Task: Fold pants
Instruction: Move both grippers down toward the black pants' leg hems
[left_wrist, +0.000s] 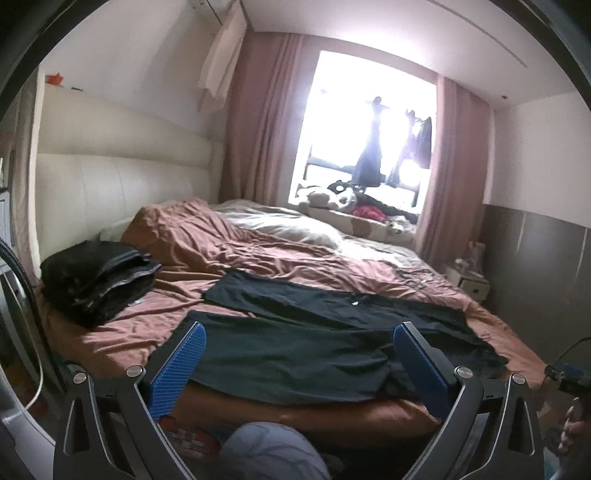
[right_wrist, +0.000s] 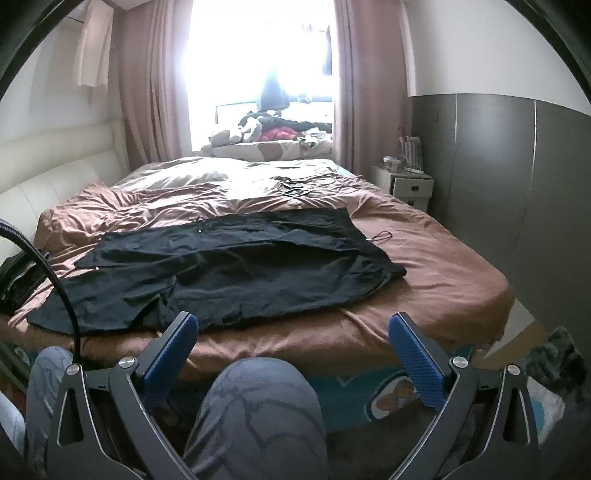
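Observation:
A pair of black pants (right_wrist: 236, 273) lies spread flat across the near part of the bed, legs pointing left, waist to the right; it also shows in the left wrist view (left_wrist: 314, 343). My left gripper (left_wrist: 299, 336) is open and empty, held just before the bed's near edge over the pant legs. My right gripper (right_wrist: 293, 325) is open and empty, held back from the bed edge in front of the pants' middle. Neither touches the cloth.
The bed has a rumpled brown sheet (right_wrist: 443, 258). A stack of folded dark clothes (left_wrist: 96, 280) sits at its left near the white headboard (left_wrist: 110, 184). Cables (right_wrist: 295, 188) lie further up the bed. A nightstand (right_wrist: 410, 184) stands right. My knees (right_wrist: 255, 413) are below the grippers.

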